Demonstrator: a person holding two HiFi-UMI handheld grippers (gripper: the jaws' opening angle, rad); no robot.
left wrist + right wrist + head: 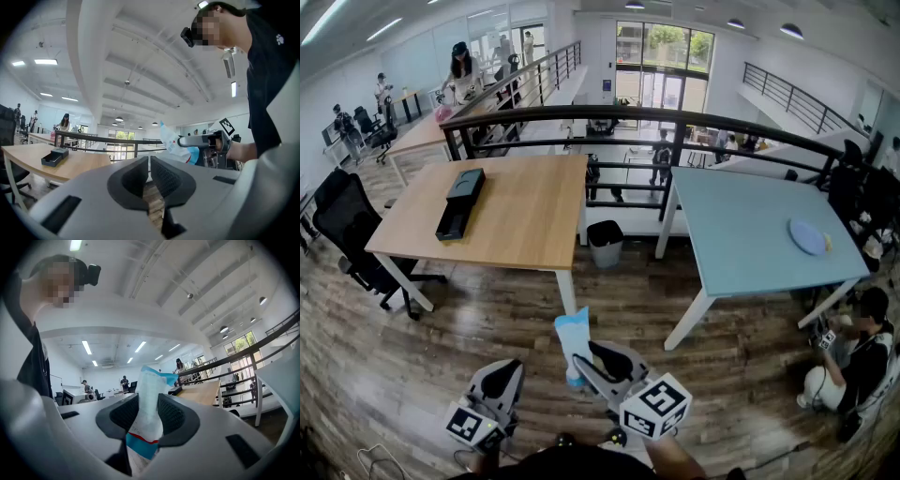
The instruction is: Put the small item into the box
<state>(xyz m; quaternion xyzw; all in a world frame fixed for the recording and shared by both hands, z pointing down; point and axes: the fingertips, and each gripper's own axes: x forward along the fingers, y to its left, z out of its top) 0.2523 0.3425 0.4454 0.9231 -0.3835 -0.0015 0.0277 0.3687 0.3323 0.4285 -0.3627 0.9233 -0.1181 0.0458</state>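
The right gripper (149,416) has its two dark pads closed on a packet (150,397), white with a blue top corner and a blue band edged in red lower down. The packet stands upright between the jaws: its middle is pinched by the pads, its top sticks out past the fingertips, and its blue lower end hangs below them towards the camera. In the head view the same packet (574,339) rises from the right gripper (583,361) low in the middle of the picture, over the wooden floor (487,309) and well short of both tables. The left gripper (149,180) is held just beside the right one. Its jaws are drawn together, tips almost touching, with nothing between them; only floorboards show through the slit lower down. The box (461,202) is black and lies on the wooden table (534,225) to the left, well apart from the packet and from both grippers. A light blue table (741,225) with a blue plate (807,236) stands to the right. A dark railing (675,117) runs behind both tables.
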